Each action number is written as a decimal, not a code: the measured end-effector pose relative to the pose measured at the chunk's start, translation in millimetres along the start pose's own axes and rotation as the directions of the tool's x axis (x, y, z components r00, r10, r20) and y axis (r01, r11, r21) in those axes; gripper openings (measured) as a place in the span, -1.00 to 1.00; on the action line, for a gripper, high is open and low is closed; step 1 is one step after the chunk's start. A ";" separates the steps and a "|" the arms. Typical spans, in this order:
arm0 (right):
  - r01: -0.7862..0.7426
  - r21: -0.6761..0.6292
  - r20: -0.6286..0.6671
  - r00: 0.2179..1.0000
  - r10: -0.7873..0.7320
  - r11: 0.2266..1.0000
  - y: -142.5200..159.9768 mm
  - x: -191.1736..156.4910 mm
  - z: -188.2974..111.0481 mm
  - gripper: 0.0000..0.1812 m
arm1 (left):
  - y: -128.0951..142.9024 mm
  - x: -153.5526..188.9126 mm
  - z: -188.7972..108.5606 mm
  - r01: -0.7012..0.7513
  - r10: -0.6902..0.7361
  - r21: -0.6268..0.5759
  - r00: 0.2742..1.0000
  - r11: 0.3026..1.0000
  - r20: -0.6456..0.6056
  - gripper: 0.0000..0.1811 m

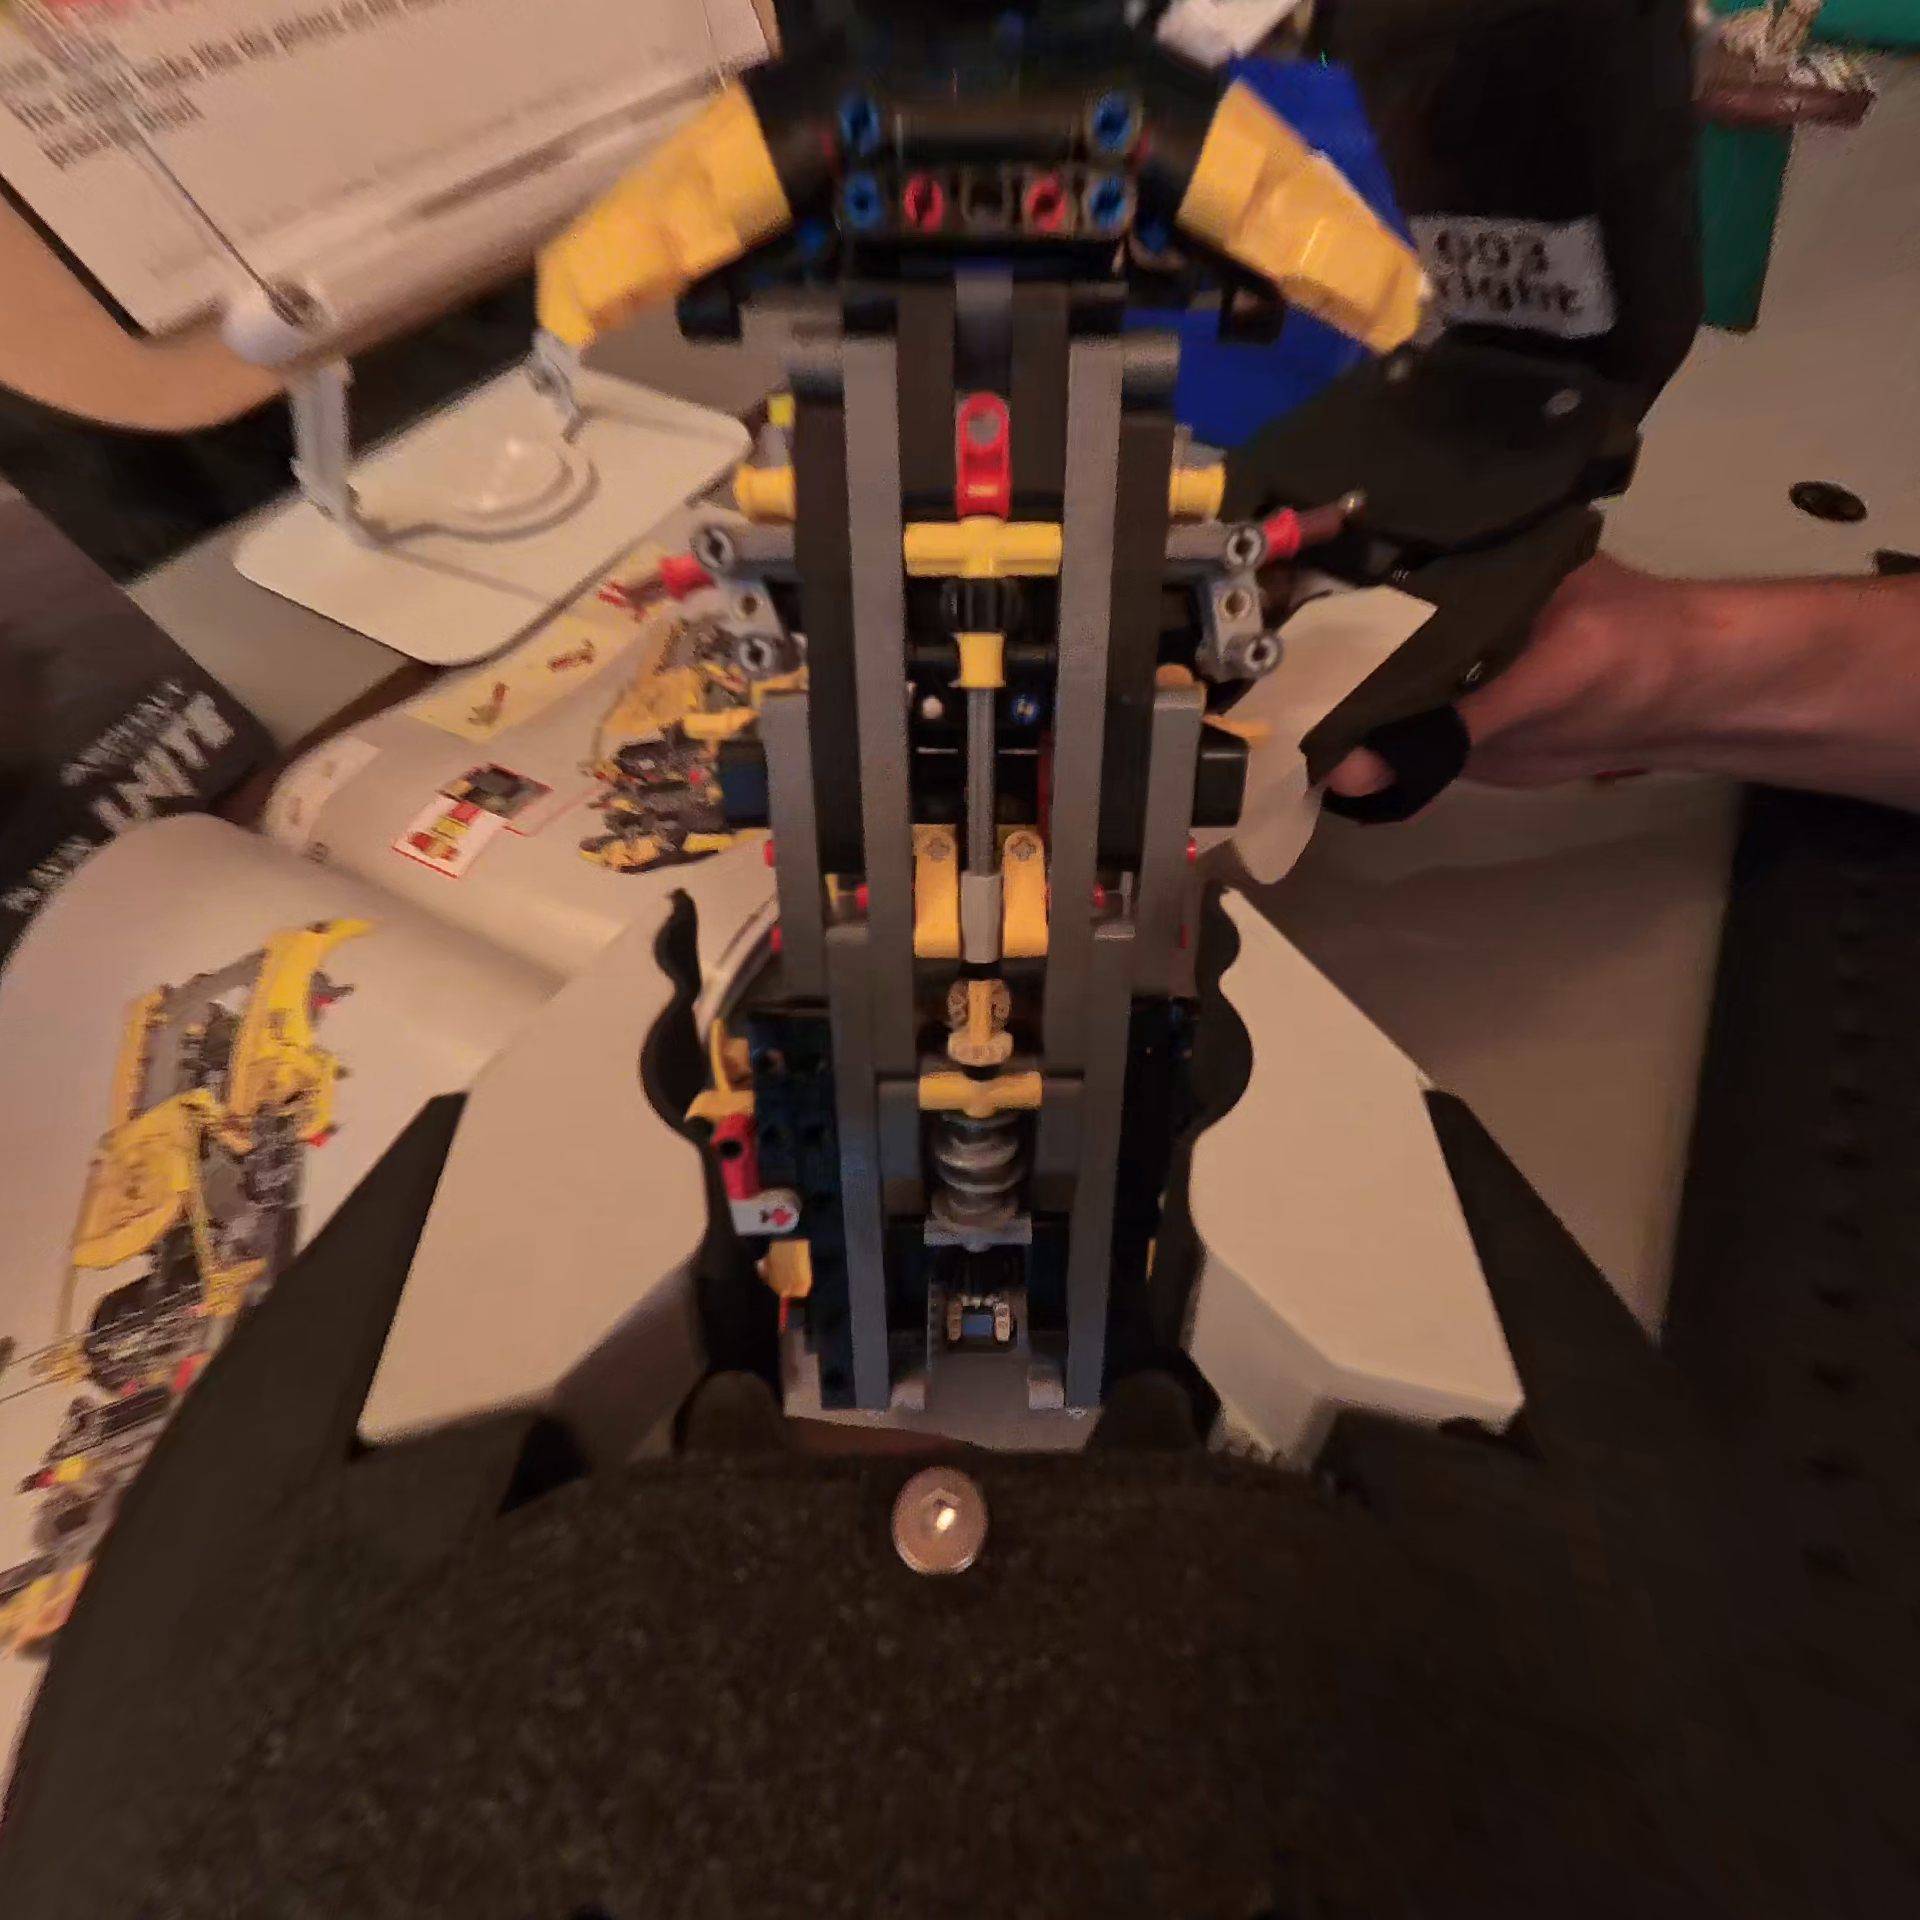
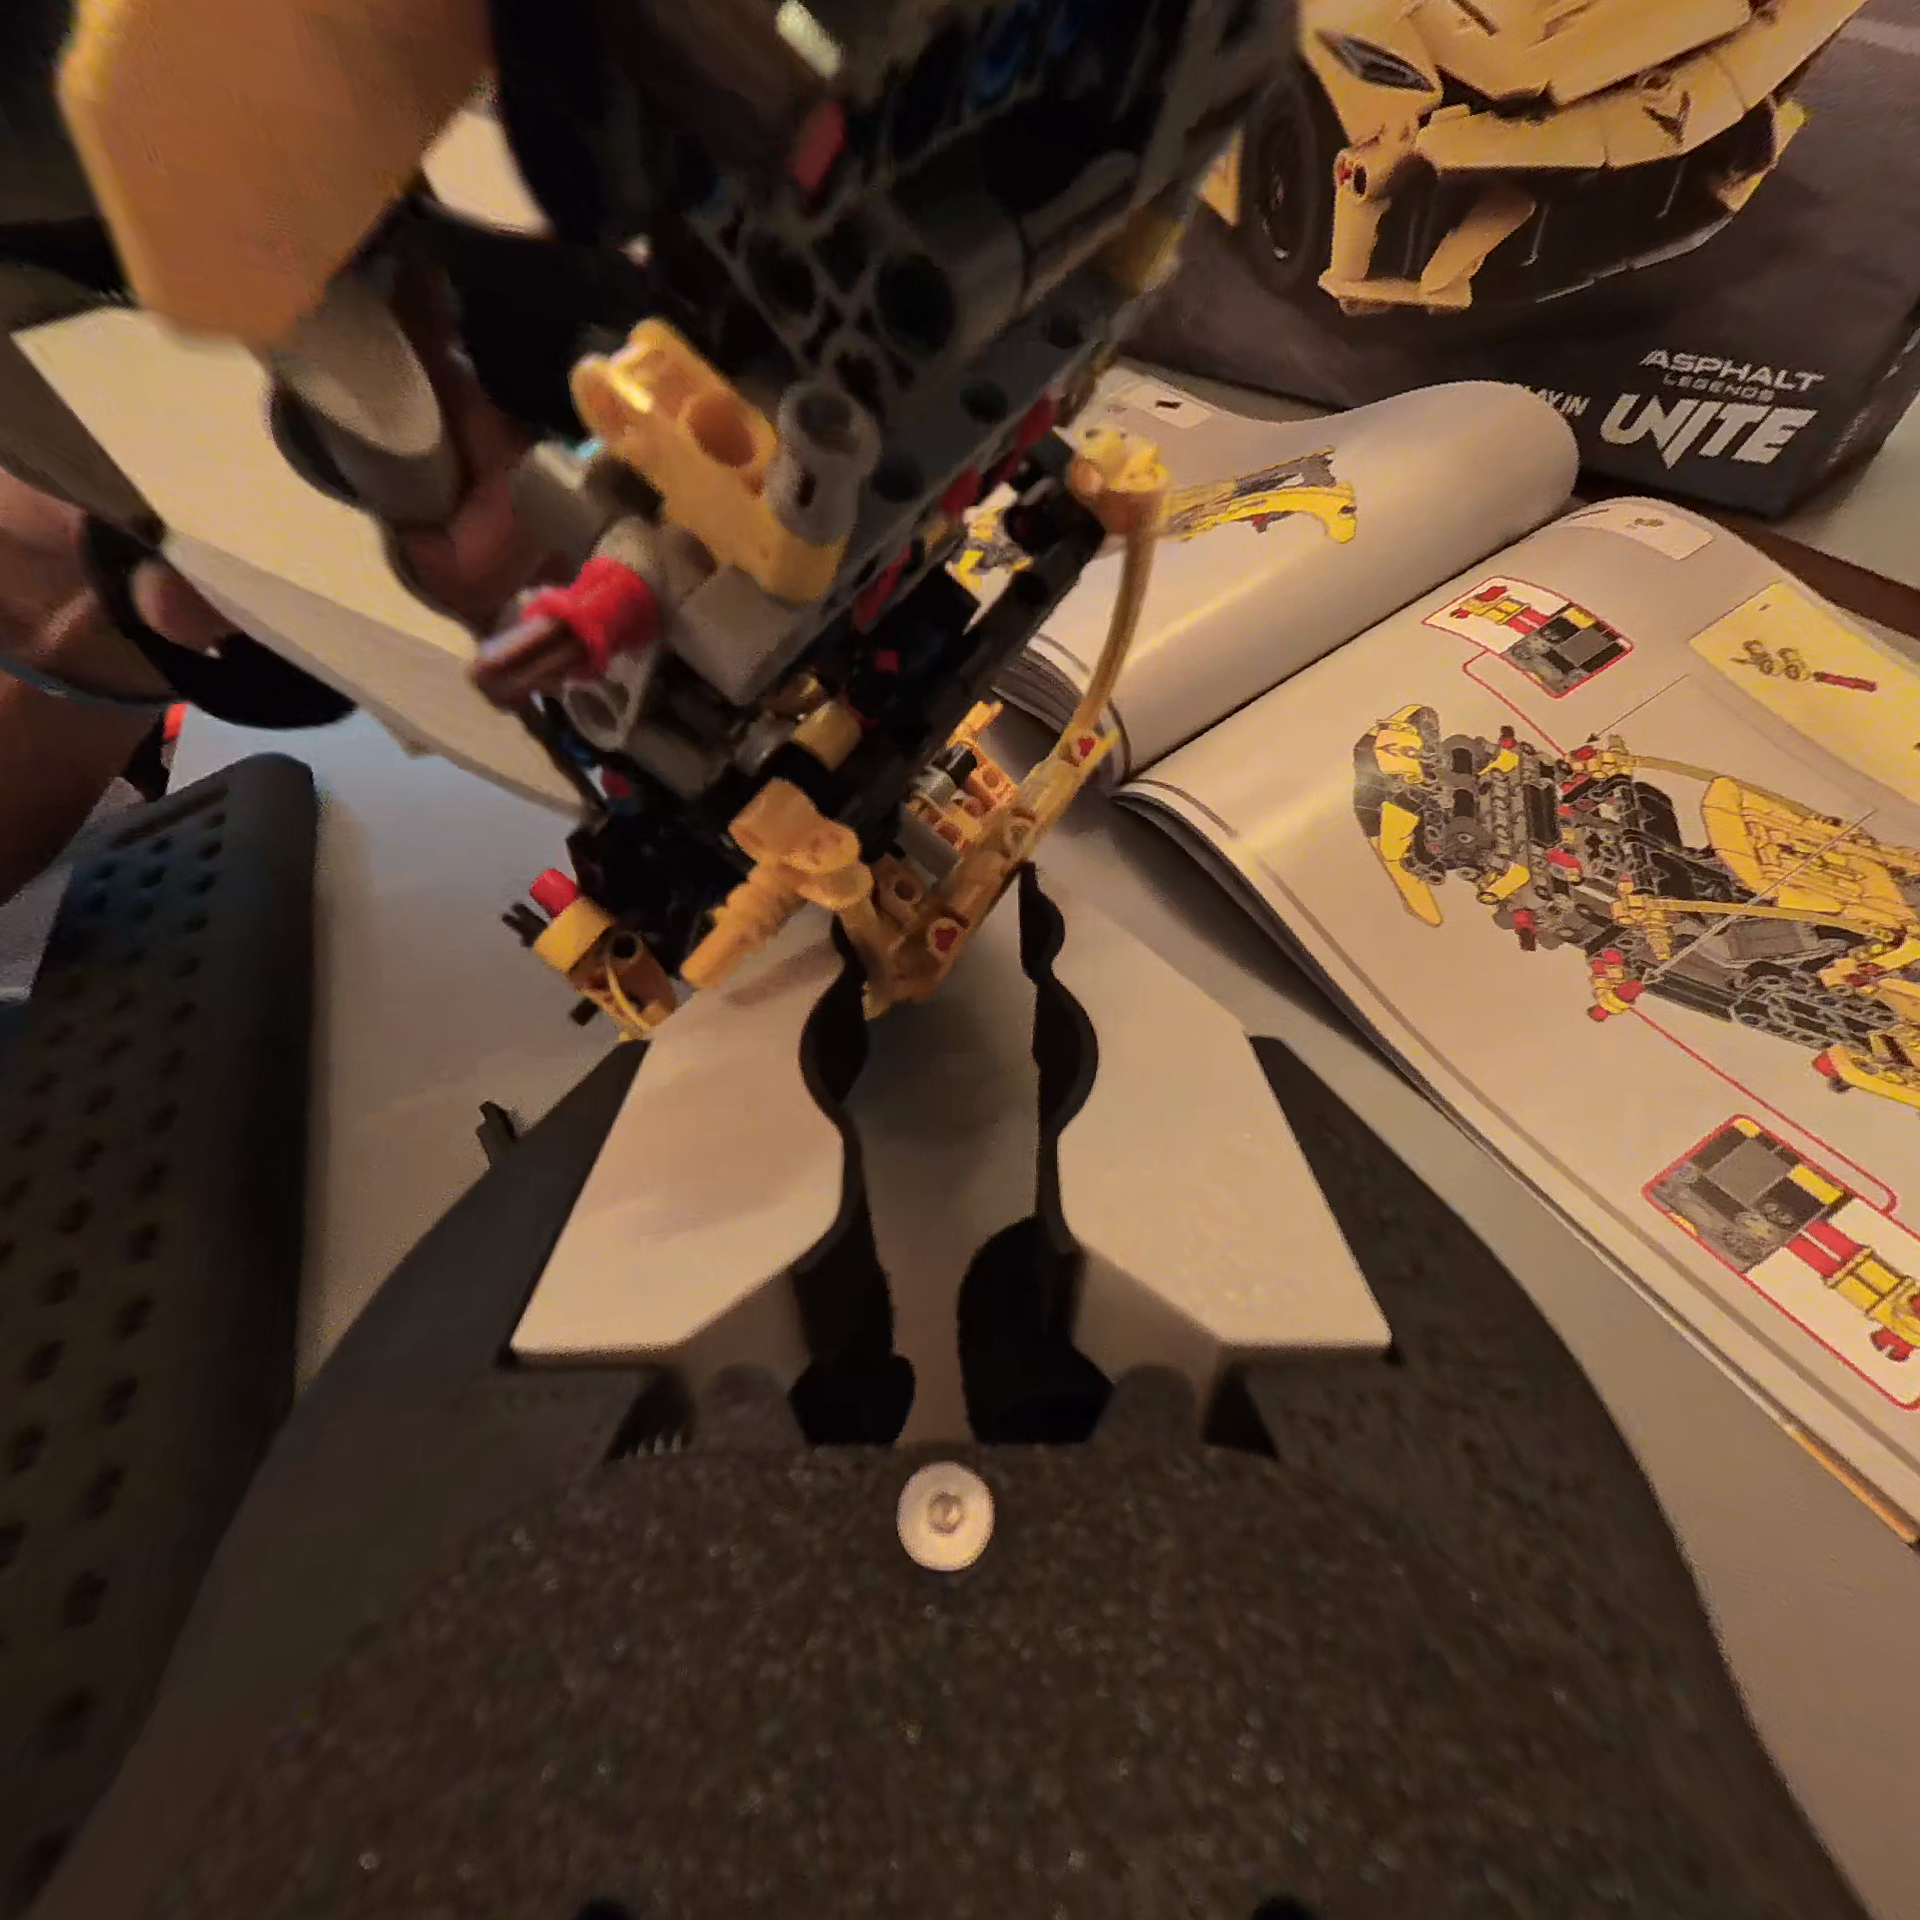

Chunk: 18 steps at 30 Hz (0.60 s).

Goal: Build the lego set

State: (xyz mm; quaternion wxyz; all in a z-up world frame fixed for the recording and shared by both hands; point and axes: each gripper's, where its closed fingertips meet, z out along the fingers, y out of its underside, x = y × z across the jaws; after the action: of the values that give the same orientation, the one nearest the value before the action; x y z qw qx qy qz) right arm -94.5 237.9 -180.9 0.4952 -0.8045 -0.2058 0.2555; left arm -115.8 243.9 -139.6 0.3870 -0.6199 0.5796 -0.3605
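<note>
Between the left gripper [image 1: 951, 997] fingers, frame centre, sits the Lego chassis [image 1: 977, 790], clamped. Right gripper [image 2: 940, 956], narrow, pinches a yellow linkage [image 2: 935, 925] at its tips. Advice: hold chassis steady, check the instruction booklet [image 2: 1558, 935] before pressing.

The lego chassis [image 1: 977, 831], a long grey and black frame with yellow, red and blue connectors, is being held up off the worktop [image 2: 436, 935], lying lengthwise between the fingers of the left gripper [image 1: 951, 935]. Two yellow panels [image 1: 665, 218] are flaring out at its far end. A coiled spring [image 1: 975, 1158] is sitting along its centre line, with a grey axle running above it.
</note>
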 end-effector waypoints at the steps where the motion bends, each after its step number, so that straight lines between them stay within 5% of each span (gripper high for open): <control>1: -0.015 0.004 0.005 1.000 0.015 1.000 -0.1 -1.3 0.1 -0.74 | 4.2 2.5 5.7 0.011 -0.012 -0.032 0.999 0.999 -0.031 0.05; 12: -0.070 -0.073 0.017 0.997 0.072 0.995 30.7 1.7 -17.9 -0.63 | 28.1 10.6 40.2 -0.047 -0.037 -0.374 0.976 0.926 -0.214 -0.03; 18: -0.139 -0.092 0.030 0.989 0.142 0.986 48.0 -4.2 -54.1 -0.56 | 51.3 8.1 52.2 -0.177 0.010 -0.567 0.959 0.804 -0.285 -0.03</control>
State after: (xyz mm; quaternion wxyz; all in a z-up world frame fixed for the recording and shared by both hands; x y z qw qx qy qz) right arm -60.8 177.7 -202.8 0.4355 -0.8337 -0.1686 0.2948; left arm -91.0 237.6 -208.7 0.1120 -0.6249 0.7393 -0.2244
